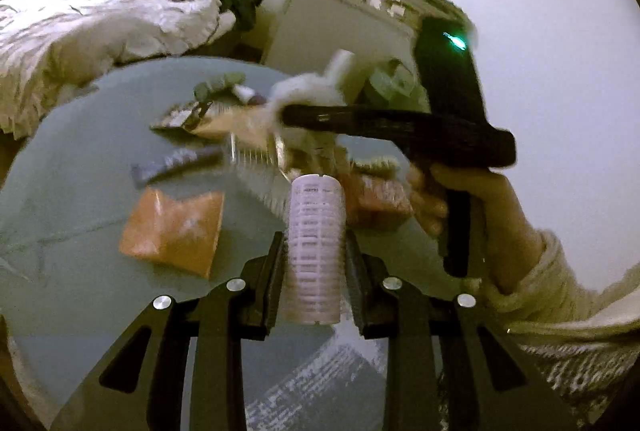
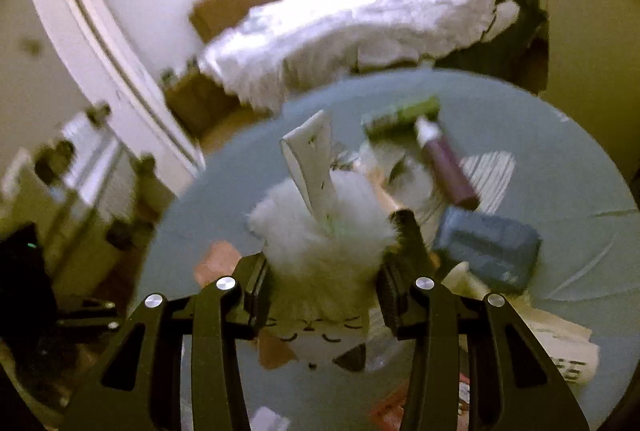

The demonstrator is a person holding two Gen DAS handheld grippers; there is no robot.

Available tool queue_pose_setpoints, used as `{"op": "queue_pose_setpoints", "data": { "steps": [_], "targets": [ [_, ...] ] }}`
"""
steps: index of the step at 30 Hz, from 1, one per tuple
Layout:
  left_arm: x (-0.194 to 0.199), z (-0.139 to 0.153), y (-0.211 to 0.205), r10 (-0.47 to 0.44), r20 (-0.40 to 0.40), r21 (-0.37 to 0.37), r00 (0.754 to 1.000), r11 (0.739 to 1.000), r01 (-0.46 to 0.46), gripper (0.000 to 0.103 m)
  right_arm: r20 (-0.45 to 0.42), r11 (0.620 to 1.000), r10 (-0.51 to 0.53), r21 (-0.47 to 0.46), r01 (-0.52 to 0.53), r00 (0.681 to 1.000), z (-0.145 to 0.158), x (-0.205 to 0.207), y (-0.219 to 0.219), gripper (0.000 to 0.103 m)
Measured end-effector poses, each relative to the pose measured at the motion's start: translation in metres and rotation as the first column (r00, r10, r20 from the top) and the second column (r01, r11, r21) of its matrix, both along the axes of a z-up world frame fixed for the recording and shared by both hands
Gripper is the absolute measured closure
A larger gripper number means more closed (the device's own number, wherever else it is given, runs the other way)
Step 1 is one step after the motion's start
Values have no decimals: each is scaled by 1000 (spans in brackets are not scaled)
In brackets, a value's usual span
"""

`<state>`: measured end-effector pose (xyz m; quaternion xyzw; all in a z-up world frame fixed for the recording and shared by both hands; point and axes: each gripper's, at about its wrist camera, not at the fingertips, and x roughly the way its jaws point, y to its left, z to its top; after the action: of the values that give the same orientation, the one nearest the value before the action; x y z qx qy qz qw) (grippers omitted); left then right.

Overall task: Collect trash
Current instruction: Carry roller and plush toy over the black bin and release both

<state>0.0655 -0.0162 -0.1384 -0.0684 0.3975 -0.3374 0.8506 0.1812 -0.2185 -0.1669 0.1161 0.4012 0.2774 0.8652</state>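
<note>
Left wrist view: the left gripper is clamped on a rolled paper receipt, lifted above the tabletop. Ahead of it, the right gripper grips a fluffy white toy. Both angle downward. This looks like the pick-up step; next each load needs carrying to a bin, none visible. An orange wrapper lies left of the receipt.

You see a pale grey-green round table, an orange packet, a white fluffy toy, a purple tube
</note>
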Motion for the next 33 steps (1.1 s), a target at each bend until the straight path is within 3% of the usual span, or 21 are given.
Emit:
{"op": "queue_pose_setpoints", "data": {
  "steps": [3,7,12,16,22,28,33],
  "targets": [
    [10,14,-11,7,24,-29,1000,1000,-7,74,43,990,-65,126,59,997,19,-7,-37,59],
    [27,28,-34,-10,43,-66,999,998,12,74,86,963,-196,205,175,977,39,-19,-93,59],
    [56,42,-95,-92,85,-85,992,991,99,74,116,897,-419,208,390,901,49,-37,-181,59],
    [76,45,-149,-160,85,-108,983,980,169,74,87,826,-550,203,526,831,38,-50,-243,59],
    [110,34,-235,-243,57,-136,968,959,249,74,33,738,-664,190,648,747,10,-61,-309,59],
    [137,20,-294,-279,30,-130,960,951,281,74,13,690,-716,165,705,698,-12,-64,-342,59],
    [159,3,-331,-290,-13,-109,957,952,287,74,-10,666,-738,153,730,675,-31,-57,-364,59]
  ]
}}
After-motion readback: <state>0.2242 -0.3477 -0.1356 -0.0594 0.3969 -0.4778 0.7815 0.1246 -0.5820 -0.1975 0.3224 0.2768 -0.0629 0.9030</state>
